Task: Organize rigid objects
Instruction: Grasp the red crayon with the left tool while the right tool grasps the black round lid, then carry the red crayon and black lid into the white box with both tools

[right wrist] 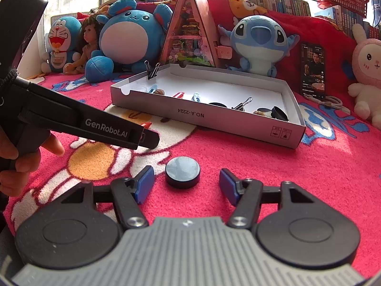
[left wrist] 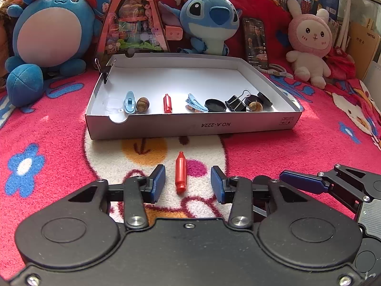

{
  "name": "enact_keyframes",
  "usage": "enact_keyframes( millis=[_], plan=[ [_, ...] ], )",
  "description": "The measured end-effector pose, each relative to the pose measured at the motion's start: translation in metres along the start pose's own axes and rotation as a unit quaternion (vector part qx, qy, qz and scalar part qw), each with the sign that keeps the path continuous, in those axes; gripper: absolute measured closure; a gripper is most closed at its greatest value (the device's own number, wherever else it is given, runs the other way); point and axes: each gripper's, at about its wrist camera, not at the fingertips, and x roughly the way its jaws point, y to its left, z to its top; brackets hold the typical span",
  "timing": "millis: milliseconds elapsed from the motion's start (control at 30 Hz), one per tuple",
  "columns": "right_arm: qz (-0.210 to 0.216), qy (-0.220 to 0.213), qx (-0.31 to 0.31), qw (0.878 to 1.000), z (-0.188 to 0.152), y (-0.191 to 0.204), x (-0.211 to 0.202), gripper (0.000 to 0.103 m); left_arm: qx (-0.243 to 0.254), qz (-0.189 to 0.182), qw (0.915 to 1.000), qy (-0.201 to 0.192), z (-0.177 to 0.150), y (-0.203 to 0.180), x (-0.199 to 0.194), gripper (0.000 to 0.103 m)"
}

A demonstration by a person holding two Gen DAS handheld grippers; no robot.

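Note:
A small red bottle-shaped piece [left wrist: 180,173] lies on the blanket between the blue pads of my left gripper [left wrist: 188,184], with a gap on each side, so the jaws stand open around it. In the right wrist view a black round cap [right wrist: 182,172] sits on the blanket between the pads of my right gripper [right wrist: 186,186], also untouched and open. Beyond both stands the white shallow box [left wrist: 190,122], holding a second red piece [left wrist: 167,103], blue clips [left wrist: 129,102], brown beads [left wrist: 142,104], black caps [left wrist: 215,105] and a black binder clip [left wrist: 238,102].
Plush toys line the back: a round blue one [left wrist: 50,31], a blue big-eared one [left wrist: 209,21], a pink rabbit [left wrist: 309,40]. A phone [left wrist: 256,41] leans behind the box. A binder clip [right wrist: 152,70] grips the box's far corner. A hand [right wrist: 21,159] holds the left gripper's handle.

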Motion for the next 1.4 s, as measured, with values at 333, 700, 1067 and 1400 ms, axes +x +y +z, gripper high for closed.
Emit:
enact_keyframes(
  millis=[333, 700, 1067, 1400],
  plan=[
    [-0.001, -0.005, -0.002, 1.000, -0.0014, 0.0020, -0.0002, 0.035, 0.005, 0.005, 1.0000, -0.003, -0.0006, 0.0004, 0.0013, 0.070],
    [0.011, -0.013, 0.000, 1.000, 0.0000, 0.0046, -0.0017, 0.057, -0.005, -0.001, 1.0000, 0.000, 0.0016, 0.0033, -0.0003, 0.088],
    [0.007, -0.019, 0.005, 1.000, 0.0014, 0.0034, -0.0036, 0.066, -0.008, 0.002, 1.0000, -0.001, 0.0027, 0.0020, -0.0021, 0.092],
    [-0.010, -0.020, 0.011, 1.000, 0.0071, -0.0006, -0.0048, 0.066, -0.006, 0.008, 0.9999, -0.006, 0.0032, -0.0002, -0.0055, 0.092]
  ],
)
